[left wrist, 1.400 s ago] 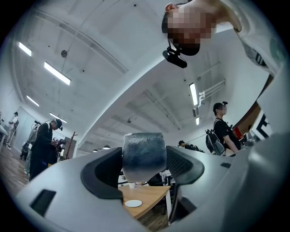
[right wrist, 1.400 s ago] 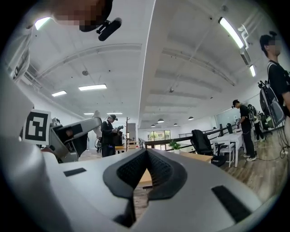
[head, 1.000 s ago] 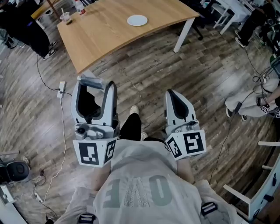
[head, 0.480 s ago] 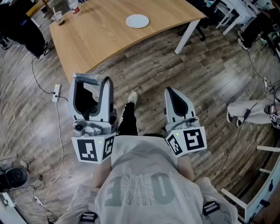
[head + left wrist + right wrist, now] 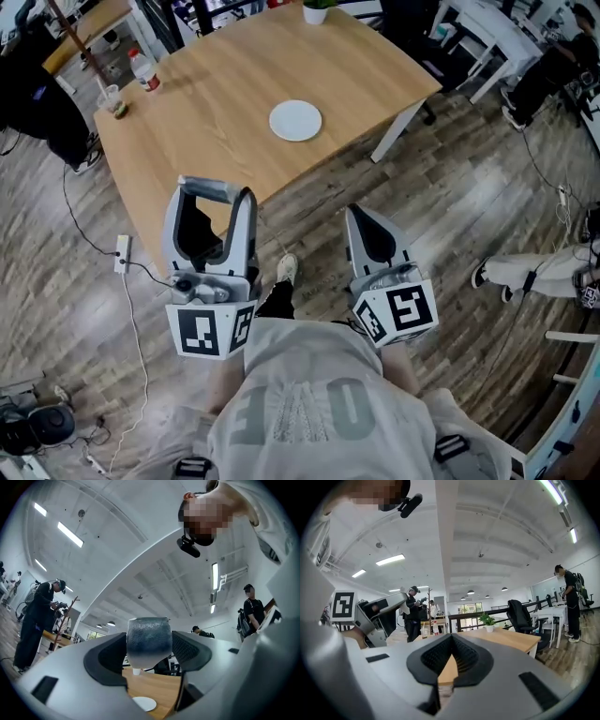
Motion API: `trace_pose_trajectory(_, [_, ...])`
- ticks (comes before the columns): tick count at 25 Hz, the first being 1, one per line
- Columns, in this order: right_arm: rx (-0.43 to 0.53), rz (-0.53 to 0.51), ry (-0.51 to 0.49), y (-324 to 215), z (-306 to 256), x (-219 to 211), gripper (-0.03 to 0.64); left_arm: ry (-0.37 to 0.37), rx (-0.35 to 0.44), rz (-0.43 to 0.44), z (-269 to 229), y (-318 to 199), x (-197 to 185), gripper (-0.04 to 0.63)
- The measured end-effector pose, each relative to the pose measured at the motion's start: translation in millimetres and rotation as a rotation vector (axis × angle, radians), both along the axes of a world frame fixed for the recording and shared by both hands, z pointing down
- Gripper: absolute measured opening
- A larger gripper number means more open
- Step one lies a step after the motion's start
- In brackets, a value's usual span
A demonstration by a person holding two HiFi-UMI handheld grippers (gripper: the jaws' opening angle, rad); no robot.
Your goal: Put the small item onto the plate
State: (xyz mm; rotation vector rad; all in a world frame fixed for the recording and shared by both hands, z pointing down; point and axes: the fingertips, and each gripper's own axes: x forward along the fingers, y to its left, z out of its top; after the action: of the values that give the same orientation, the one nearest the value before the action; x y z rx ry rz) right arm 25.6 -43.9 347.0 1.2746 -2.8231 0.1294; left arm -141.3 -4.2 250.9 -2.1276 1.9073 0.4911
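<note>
While the left gripper squeezes the small grey item between its jaws and the right gripper is closed on nothing, the white plate sits on the wooden table, up and a bit right of that item.

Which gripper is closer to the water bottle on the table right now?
Left. The left gripper is by the table's near edge, on the water bottle's side; the right gripper is over the floor, farther right.
</note>
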Motion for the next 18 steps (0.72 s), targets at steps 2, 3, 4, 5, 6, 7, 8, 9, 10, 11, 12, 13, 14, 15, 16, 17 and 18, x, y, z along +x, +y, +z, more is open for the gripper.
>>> trace_pose_trajectory(2, [-0.002, -0.006, 0.014, -35.9, -4.0, -19.0, 0.018, -0.01, -0.027, 0.014, -1.4, -35.6, -14.0, 0.298])
trace_pose_trajectory(3, [-0.002, -0.01, 0.018, -52.3, -6.3, -28.8, 0.018, -0.015, -0.035, 0.016, -2.0, -52.3, -21.7, 0.298])
trace_pose_trajectory(4, [0.0, -0.014, 0.02, -67.3, -8.5, -38.2, 0.018, -0.019, -0.038, 0.017, -2.5, -68.2, -29.4, 0.298])
trace_pose_trajectory(5, [0.003, -0.017, 0.024, -81.1, -10.5, -46.7, 0.018, -0.019, -0.039, 0.019, -3.1, -83.3, -36.5, 0.298])
trace_pose_trajectory(6, [0.007, -0.019, 0.029, -93.6, -12.3, -54.0, 0.018, -0.018, -0.039, 0.022, -3.7, -97.6, -42.8, 0.298])
trace_pose_trajectory(7, [0.012, -0.019, 0.035, -105.0, -13.9, -59.8, 0.018, -0.017, -0.039, 0.026, -4.4, -111.1, -47.9, 0.298])
trace_pose_trajectory(8, [0.017, -0.017, 0.04, -115.2, -15.4, -64.1, 0.018, -0.02, -0.038, 0.029, -5.1, -123.5, -51.8, 0.298])
trace_pose_trajectory(9, [0.021, -0.014, 0.041, -124.4, -16.8, -67.0, 0.018, -0.025, -0.037, 0.031, -5.5, -134.7, -54.9, 0.298])
trace_pose_trajectory(10, [0.024, -0.009, 0.039, -132.5, -18.0, -69.0, 0.018, -0.032, -0.035, 0.032, -5.6, -144.6, -57.3, 0.298])
trace_pose_trajectory(11, [0.026, -0.003, 0.036, -139.8, -18.8, -70.4, 0.018, -0.036, -0.035, 0.034, -5.1, -153.3, -59.4, 0.298])
trace_pose_trajectory(12, [0.026, 0.002, 0.035, -146.2, -19.3, -71.3, 0.018, -0.036, -0.038, 0.036, -3.8, -160.7, -61.1, 0.298])
trace_pose_trajectory(13, [0.027, 0.008, 0.038, -152.0, -19.4, -71.9, 0.018, -0.032, -0.042, 0.04, -2.1, -167.1, -62.2, 0.298])
trace_pose_trajectory(14, [0.026, 0.014, 0.042, -157.3, -19.4, -72.0, 0.018, -0.027, -0.049, 0.046, -0.1, -173.0, -62.5, 0.298])
trace_pose_trajectory(15, [0.025, 0.02, 0.046, -162.2, -19.7, -71.8, 0.018, -0.026, -0.057, 0.054, 1.6, -178.8, -62.1, 0.298])
trace_pose_trajectory(16, [0.025, 0.026, 0.046, -166.9, -20.2, -71.3, 0.018, -0.029, -0.064, 0.061, 2.5, -184.9, -60.9, 0.298])
trace_pose_trajectory(17, [0.025, 0.032, 0.043, -171.5, -21.1, -70.1, 0.018, -0.035, -0.069, 0.067, 2.3, -191.1, -59.0, 0.298])
trace_pose_trajectory(18, [0.027, 0.037, 0.039, -175.9, -22.4, -68.2, 0.018, -0.042, -0.07, 0.073, 0.8, -197.0, -56.3, 0.298])
